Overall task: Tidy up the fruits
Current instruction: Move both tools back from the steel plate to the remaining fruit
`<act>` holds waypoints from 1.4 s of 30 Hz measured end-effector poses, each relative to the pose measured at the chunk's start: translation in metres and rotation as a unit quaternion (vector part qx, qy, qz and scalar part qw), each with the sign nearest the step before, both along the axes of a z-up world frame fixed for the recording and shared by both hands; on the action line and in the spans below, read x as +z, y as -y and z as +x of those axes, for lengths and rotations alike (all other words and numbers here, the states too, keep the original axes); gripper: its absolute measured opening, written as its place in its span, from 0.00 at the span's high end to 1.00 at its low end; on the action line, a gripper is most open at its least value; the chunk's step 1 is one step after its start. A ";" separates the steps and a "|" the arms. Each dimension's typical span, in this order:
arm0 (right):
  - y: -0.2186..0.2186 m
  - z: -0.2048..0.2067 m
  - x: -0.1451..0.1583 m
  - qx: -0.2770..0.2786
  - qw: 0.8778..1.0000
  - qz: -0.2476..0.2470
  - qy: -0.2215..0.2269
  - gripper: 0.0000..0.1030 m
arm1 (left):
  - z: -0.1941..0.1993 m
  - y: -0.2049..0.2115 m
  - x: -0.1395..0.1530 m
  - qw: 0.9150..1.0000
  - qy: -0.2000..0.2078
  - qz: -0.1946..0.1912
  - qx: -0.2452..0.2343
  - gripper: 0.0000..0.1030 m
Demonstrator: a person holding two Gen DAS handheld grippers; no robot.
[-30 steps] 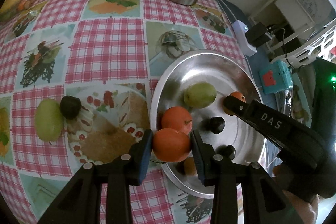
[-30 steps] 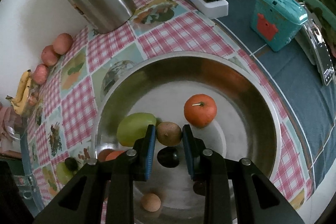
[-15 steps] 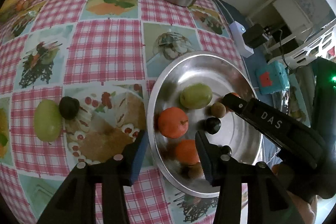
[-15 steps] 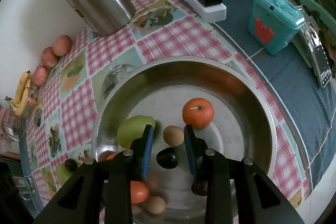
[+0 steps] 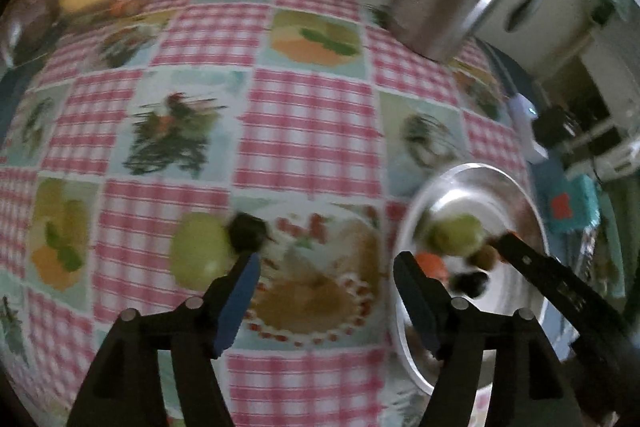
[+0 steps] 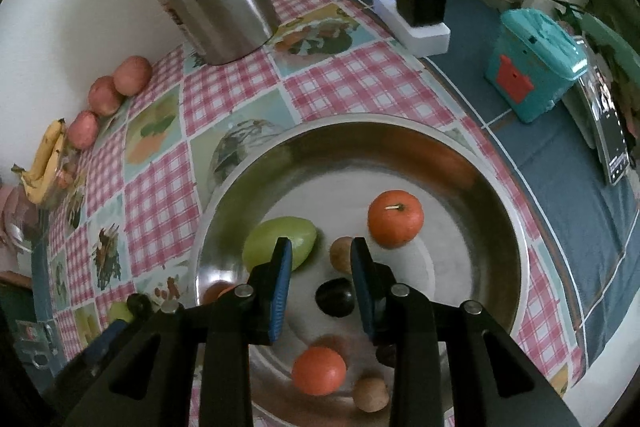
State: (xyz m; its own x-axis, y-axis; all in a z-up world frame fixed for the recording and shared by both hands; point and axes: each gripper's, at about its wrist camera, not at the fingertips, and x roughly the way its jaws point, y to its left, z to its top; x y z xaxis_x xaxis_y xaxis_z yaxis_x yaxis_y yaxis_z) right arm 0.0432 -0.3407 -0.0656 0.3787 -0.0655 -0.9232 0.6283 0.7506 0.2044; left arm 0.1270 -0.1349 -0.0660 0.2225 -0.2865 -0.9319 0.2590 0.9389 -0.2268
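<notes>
While both grippers stand wide apart and empty, the fruit is seen split between bowl and tablecloth.

The right gripper (image 6: pixel 318 255) is held over the steel bowl (image 6: pixel 500 195), where a green mango (image 6: pixel 266 243), a brown kiwi (image 6: pixel 340 254), a dark plum (image 6: pixel 334 297), two oranges (image 6: pixel 395 218) and a further small brown fruit (image 6: pixel 370 395) are gathered. The left gripper (image 5: pixel 326 273) is pointed at the checked tablecloth (image 5: pixel 308 135), beside the bowl. A second green mango (image 5: pixel 198 251) is seen there with a dark fruit (image 5: pixel 248 231) touching it, just ahead of the left fingertip.
</notes>
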 end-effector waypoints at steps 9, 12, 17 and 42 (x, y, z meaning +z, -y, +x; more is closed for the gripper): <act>-0.022 0.009 0.007 0.036 0.999 -0.015 0.001 0.70 | 0.019 -0.044 0.000 0.997 0.007 0.034 0.070 0.28; -0.028 0.013 0.009 0.047 0.999 -0.023 -0.001 0.70 | 0.026 -0.055 0.002 0.995 0.015 0.041 0.090 0.28; -0.035 0.016 0.008 0.059 0.998 -0.026 -0.005 0.70 | 0.034 -0.077 0.007 0.991 0.025 0.044 0.122 0.28; -0.044 0.025 -0.001 0.076 0.996 -0.031 -0.018 0.20 | 0.035 -0.080 0.001 0.990 0.036 0.071 0.113 0.00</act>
State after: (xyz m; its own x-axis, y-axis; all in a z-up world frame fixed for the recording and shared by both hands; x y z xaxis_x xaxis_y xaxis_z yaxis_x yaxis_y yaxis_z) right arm 0.0679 -0.2970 -0.0665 0.3550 -0.0675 -0.9324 0.5130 0.8479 0.1339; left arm 0.1615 -0.0551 -0.0649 0.3326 -0.0899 -0.9388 0.0493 0.9957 -0.0779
